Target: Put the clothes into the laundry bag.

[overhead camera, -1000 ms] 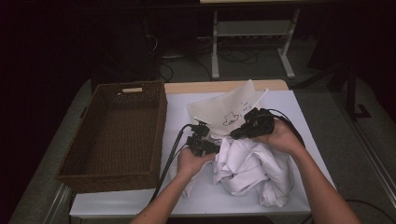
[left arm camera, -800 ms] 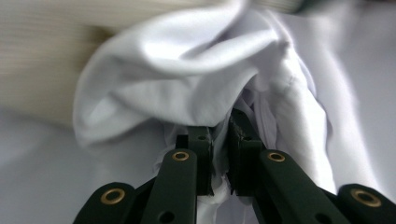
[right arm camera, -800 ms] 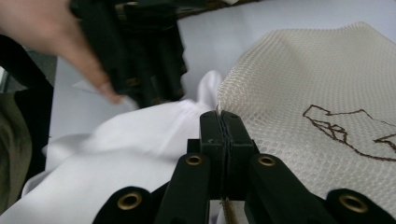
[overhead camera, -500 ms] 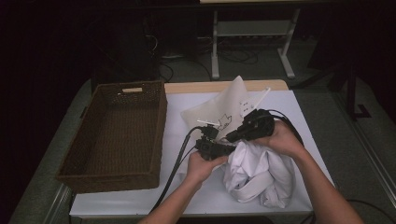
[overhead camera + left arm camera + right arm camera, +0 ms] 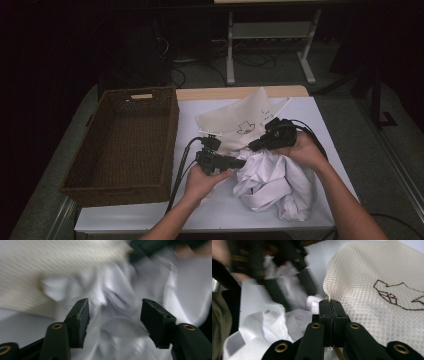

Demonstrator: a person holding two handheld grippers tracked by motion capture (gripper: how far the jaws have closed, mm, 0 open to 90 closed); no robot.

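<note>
A cream mesh bag (image 5: pixel 235 120) with a brown stitched drawing lies on the white-covered table (image 5: pixel 310 115). My right gripper (image 5: pixel 252 146) is shut on the bag's edge, and in the right gripper view (image 5: pixel 330 302) the two jaws press together on the mesh (image 5: pixel 372 272). A crumpled white garment (image 5: pixel 270 180) lies just in front of the bag. My left gripper (image 5: pixel 239 163) points at it from the left. Its jaws have just been opening and now stand apart (image 5: pixel 115 301). The blurred white cloth (image 5: pixel 120 327) lies beyond and below them, and the pads do not press on it.
A dark wicker basket (image 5: pixel 125 145) with nothing in it stands at the left of the table. Black cables trail from both grippers across the cover. Beyond the table's far edge are a metal stand's legs (image 5: pixel 230 55) and floor cables.
The left gripper has shifted slightly right and its jaws have parted. The white garment is bunched further right, under the bag's edge. The right gripper has stayed shut on the bag.
</note>
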